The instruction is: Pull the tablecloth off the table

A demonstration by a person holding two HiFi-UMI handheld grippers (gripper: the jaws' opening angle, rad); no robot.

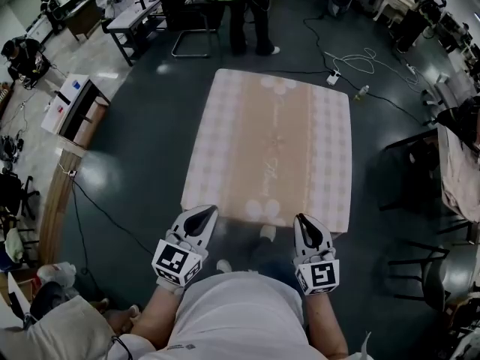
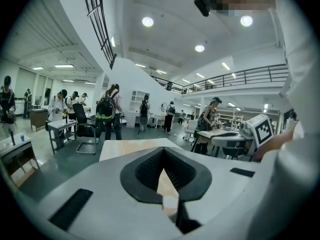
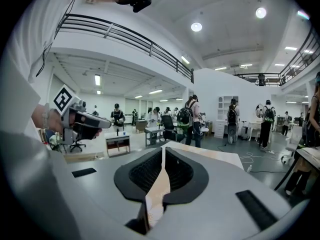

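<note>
A pink-and-tan checked tablecloth (image 1: 270, 141) covers a rectangular table in the middle of the head view. Both grippers sit at its near edge. My left gripper (image 1: 204, 211) is at the near left corner, shut, with a fold of cloth pinched between its jaws. My right gripper (image 1: 302, 220) is at the near right part of the edge, also shut on the cloth. In the left gripper view the tablecloth (image 2: 130, 146) stretches away beyond the left gripper (image 2: 163, 156). In the right gripper view a strip of the tablecloth (image 3: 220, 156) runs down through the right gripper (image 3: 164, 150).
Two people (image 1: 247, 13) stand just past the table's far end, next to a chair (image 1: 191, 40). White cables (image 1: 360, 62) and a power strip (image 1: 334, 77) lie on the floor at the far right. Dark chairs (image 1: 420, 178) stand to the right, a desk (image 1: 75, 107) to the left.
</note>
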